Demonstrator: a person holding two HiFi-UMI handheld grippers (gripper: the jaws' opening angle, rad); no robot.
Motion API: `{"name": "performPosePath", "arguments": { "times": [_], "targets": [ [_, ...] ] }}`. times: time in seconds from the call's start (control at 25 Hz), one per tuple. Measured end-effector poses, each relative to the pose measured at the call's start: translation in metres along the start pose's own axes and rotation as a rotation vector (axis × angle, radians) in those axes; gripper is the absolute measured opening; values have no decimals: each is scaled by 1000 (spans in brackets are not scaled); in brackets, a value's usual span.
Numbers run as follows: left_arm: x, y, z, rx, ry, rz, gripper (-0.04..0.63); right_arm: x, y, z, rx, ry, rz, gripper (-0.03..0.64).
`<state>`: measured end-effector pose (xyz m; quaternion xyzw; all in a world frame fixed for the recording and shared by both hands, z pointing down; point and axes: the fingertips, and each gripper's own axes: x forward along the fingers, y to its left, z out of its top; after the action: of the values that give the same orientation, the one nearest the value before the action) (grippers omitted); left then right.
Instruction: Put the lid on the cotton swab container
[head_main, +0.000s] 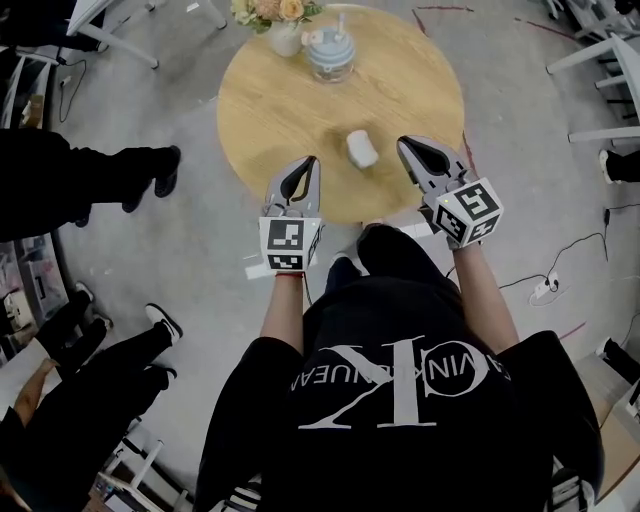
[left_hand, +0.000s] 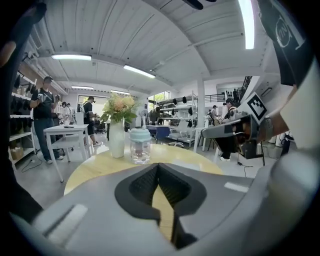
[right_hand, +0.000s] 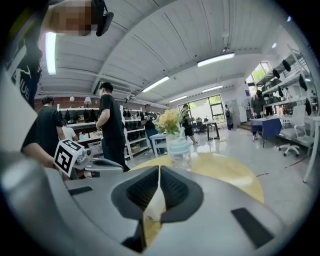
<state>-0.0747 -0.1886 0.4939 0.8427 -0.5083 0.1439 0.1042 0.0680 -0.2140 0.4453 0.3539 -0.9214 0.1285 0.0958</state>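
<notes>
While both grippers are being held low over the near edge of the round table (head_main: 250, 100), nothing is being gripped. The left gripper (head_main: 308, 168) is being shown with its jaws pressed together and empty, and the right gripper (head_main: 408, 150) is likewise being shown closed on nothing.

A small white piece (head_main: 360, 148) is being taken here for the lid, though that cannot be told for sure. It is lying on the wood between the two tools, just to the left of the right gripper's tips and a little farther from the left one. Its longer side is being judged to run roughly away from the person.

The container (head_main: 330, 52), a clear jar with a pale blue top, is standing well beyond it near the far edge, beside a vase of flowers (head_main: 283, 35).

The right gripper is being judged the nearer tool. Its jaws would need to be opened before the piece could be taken and carried forward to the jar.
</notes>
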Motion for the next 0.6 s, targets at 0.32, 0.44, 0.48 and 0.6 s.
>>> {"name": "performPosePath", "arguments": {
  "times": [0.32,0.44,0.48,0.6],
  "targets": [
    [-17,21,41,17,-109,84,12,-15,-3,33,-21,-75,-21,20],
    [-21,31,56,22,-146,110,12,-15,-3,46,-36,-105,-17,20],
    [-22,34,60,24,-155,118,12,-15,-3,50,-40,-114,-15,20],
    [-29,40,70,20,-179,144,12,-17,-1,60,-47,-133,-11,20]
  ]
}}
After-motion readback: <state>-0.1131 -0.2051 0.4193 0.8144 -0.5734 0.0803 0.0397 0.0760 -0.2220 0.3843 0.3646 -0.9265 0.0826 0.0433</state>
